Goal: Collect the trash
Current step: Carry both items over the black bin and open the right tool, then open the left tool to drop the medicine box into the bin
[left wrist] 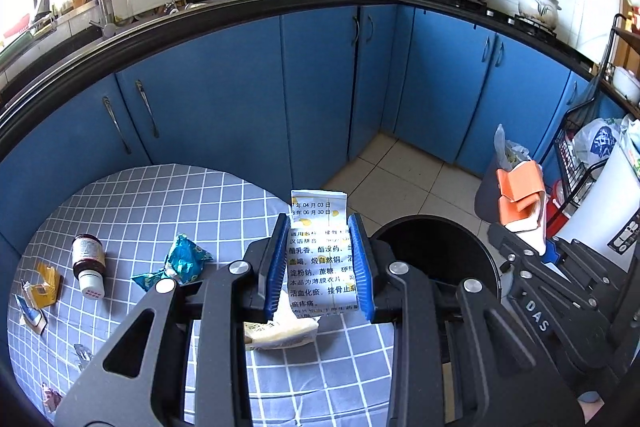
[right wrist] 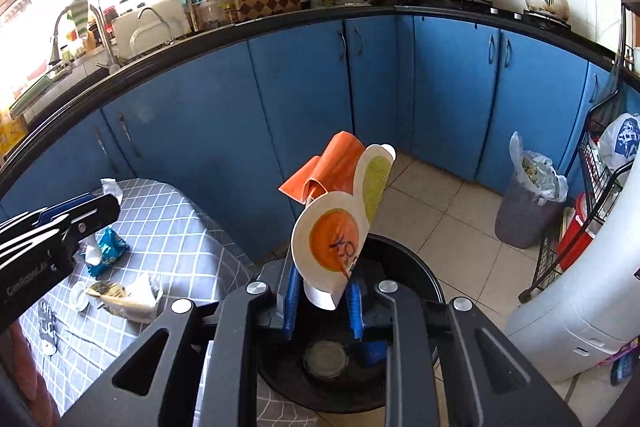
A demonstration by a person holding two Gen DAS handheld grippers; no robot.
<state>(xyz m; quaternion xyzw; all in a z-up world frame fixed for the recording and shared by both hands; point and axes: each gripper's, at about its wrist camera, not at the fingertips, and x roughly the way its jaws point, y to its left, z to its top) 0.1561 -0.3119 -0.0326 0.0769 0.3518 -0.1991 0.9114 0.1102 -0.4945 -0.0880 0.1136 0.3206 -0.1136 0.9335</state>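
The left gripper point(left wrist: 320, 263) clamps a printed medicine box point(left wrist: 320, 259). Below the right gripper point(right wrist: 324, 299), which seemingly pinches an orange carton point(right wrist: 340, 223), the black bin point(right wrist: 424, 267) holds a round lid point(right wrist: 325, 361).

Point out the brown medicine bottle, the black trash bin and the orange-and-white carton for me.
Brown medicine bottle point(left wrist: 89, 261): left wrist view, on its glass body, lying on the table.
Black trash bin point(right wrist: 416, 267): right wrist view, on its rim's right side.
Orange-and-white carton point(right wrist: 334, 241): right wrist view, on its printed orange circle.
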